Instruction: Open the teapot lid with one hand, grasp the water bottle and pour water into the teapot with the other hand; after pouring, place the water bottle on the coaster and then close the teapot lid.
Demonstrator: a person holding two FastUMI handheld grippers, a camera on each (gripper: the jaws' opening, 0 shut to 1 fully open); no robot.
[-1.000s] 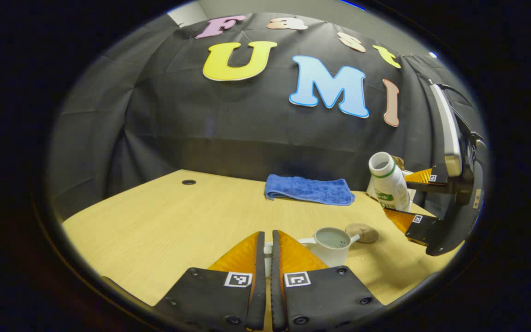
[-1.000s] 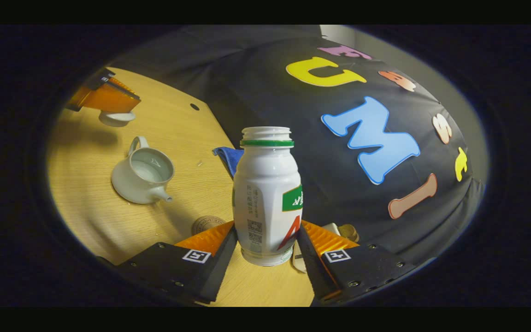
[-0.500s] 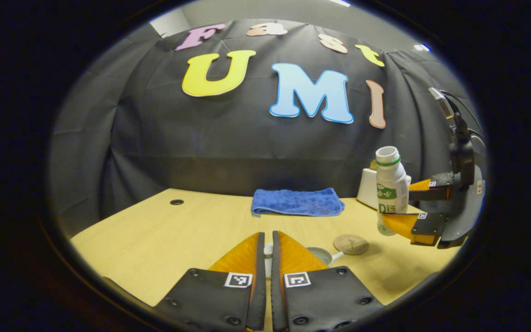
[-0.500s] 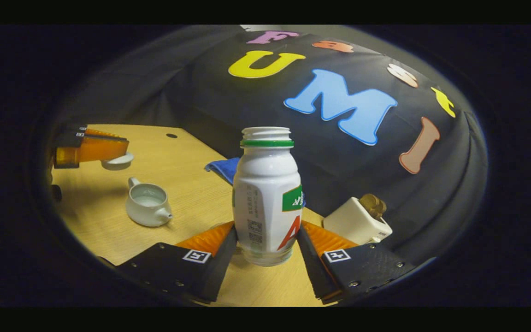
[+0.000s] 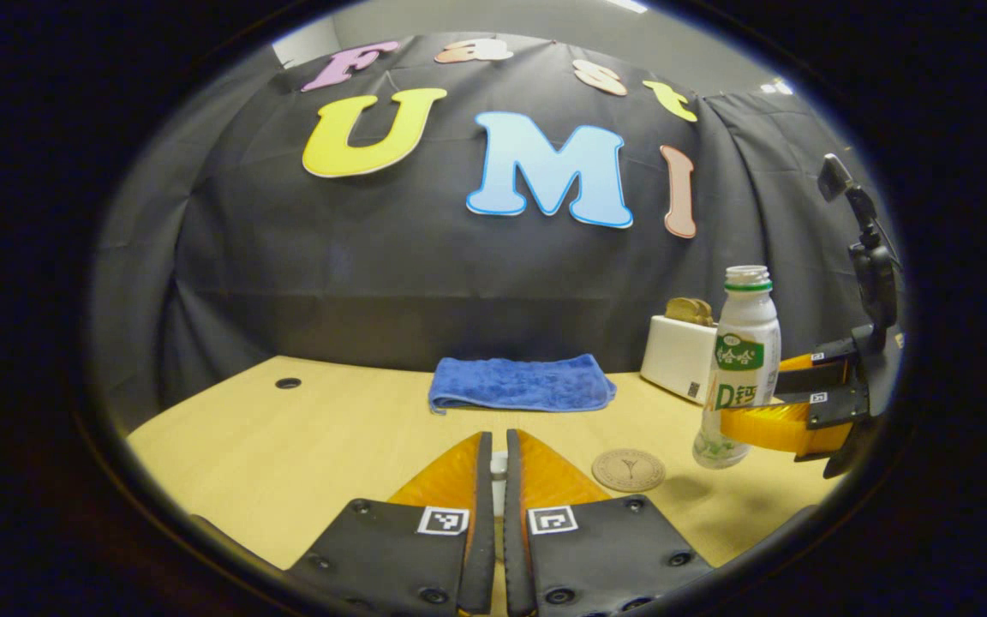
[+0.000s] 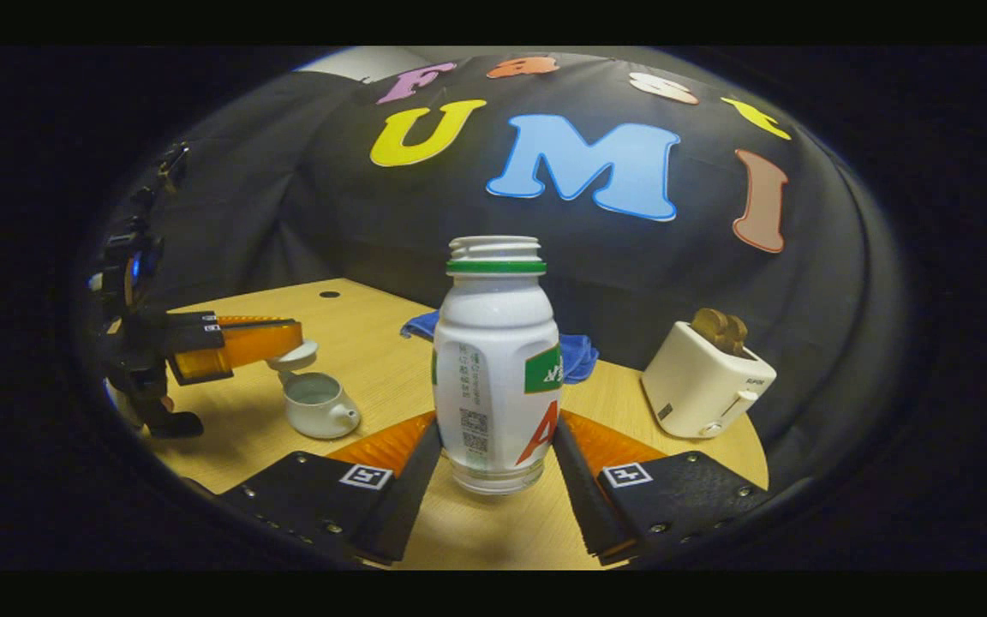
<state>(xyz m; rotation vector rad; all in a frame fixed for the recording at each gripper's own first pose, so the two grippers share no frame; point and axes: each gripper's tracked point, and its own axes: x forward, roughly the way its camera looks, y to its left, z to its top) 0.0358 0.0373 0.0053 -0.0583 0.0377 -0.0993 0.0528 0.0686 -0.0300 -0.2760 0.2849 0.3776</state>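
While right gripper [image 6: 493, 446] clamps upright white plastic bottle [image 6: 495, 360] above round wooden coaster [image 5: 628, 470], left gripper [image 6: 292, 343] pinches white teapot lid [image 6: 295, 355] over open white ceramic teapot [image 6: 315, 404].

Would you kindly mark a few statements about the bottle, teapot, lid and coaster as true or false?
1. The white plastic water bottle is upright in the right gripper. True.
2. The bottle stands on the round brown coaster. False: it hangs beside the coaster, to the right in the left gripper view.
3. The white ceramic teapot is lidless. True.
4. The white teapot lid lies on the table. False: the left gripper holds it above the teapot.
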